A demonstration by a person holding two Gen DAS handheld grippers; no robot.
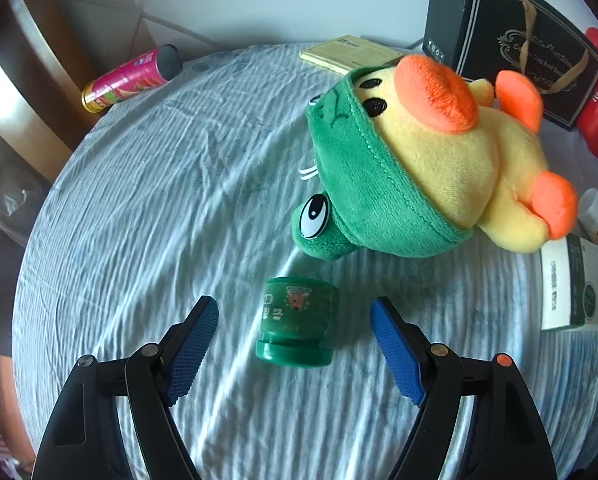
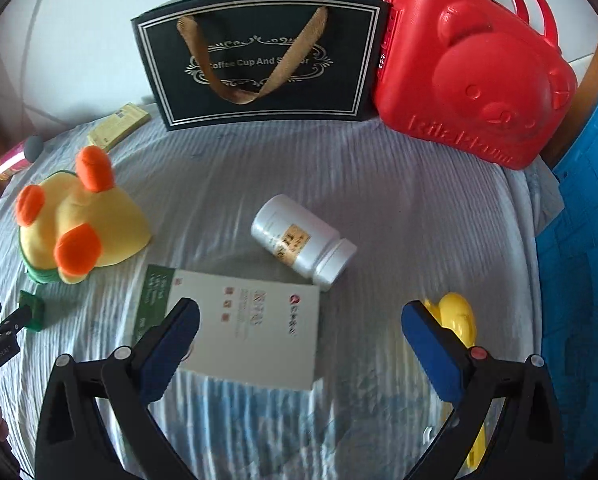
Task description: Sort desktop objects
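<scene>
A small green jar [image 1: 297, 322] lies on its side on the pale blue cloth, between and just beyond the wide-apart fingers of my left gripper [image 1: 295, 312], which stands open and touches nothing. Behind it lies a yellow plush duck in a green frog hood [image 1: 415, 160]. My right gripper [image 2: 301, 320] is open above a white and green box [image 2: 247, 328]. A white pill bottle [image 2: 303, 240] lies on its side past the box. A yellow toy [image 2: 457, 316] sits by the right finger. The duck [image 2: 79, 220] and green jar [image 2: 31, 310] show at the left.
A black paper gift bag [image 2: 259, 60] and a red bear-shaped case [image 2: 475, 68] stand at the back. A pink can [image 1: 131, 80] and a yellow booklet [image 1: 351, 54] lie near the far edge. A blue mat [image 2: 579, 280] is at the right.
</scene>
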